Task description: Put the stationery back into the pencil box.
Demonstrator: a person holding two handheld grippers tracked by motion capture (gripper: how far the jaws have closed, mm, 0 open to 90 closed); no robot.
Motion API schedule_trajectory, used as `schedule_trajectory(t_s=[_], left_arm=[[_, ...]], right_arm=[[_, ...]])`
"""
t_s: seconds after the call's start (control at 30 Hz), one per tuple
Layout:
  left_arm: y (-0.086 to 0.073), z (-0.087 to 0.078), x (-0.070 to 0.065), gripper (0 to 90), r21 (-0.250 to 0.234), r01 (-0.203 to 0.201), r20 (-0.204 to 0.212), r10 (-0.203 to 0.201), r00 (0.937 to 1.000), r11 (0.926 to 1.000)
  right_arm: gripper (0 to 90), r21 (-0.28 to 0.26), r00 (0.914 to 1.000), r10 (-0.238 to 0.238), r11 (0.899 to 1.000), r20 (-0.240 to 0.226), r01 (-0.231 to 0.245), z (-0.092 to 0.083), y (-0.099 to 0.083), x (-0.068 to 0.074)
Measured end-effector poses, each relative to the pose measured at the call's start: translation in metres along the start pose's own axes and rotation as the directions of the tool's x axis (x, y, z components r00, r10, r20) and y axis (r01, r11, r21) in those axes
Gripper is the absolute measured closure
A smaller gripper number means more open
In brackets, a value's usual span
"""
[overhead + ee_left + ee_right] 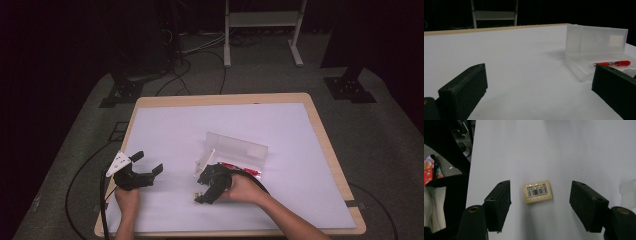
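Observation:
A cream eraser (pixel 537 192) with a barcode label lies flat on the white mat. My right gripper (pixel 540 195) hovers over it, open, with a jaw on each side and neither pad touching it. In the high view the right gripper (pixel 202 195) points down at the mat near the front edge, just in front of the case. A clear plastic pencil case (pixel 235 150) stands open at the middle of the table with a red pen (pixel 614 63) lying in its tray. My left gripper (pixel 148 162) is held low at the left, open and empty, facing the case (pixel 596 47).
The white mat (pixel 280 130) covers most of the wooden table (pixel 327 145). Cables trail over the grey floor on the left, and a white frame (pixel 262 20) stands beyond the far edge. A dark bag shows off the table's side in the right gripper view.

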State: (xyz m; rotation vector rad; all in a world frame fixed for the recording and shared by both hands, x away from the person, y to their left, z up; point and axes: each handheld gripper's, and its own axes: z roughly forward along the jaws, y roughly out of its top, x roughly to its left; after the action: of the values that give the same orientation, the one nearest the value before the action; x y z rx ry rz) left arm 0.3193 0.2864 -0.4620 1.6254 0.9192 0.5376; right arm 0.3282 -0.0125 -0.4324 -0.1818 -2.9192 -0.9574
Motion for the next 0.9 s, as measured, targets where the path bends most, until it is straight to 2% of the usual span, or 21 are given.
schedule_trajectory(t_s=[0.47, 0.9], left_arm=[[0.000, 0.000, 0.000, 0.0, -0.003, 0.002, 0.002, -0.002, 1.0000, 1.0000], [0.000, 0.000, 0.000, 0.0, -0.004, 0.002, 0.002, -0.002, 1.0000, 1.0000]], right_arm=[[39.6, 0.046, 0.9997, -0.025, 0.999, -0.006, 0.026, 0.018, 0.001, -0.001], [51.0, 0.061, 0.9990, -0.043, 0.997, -0.010, 0.044, 0.023, 0.001, -0.001]])
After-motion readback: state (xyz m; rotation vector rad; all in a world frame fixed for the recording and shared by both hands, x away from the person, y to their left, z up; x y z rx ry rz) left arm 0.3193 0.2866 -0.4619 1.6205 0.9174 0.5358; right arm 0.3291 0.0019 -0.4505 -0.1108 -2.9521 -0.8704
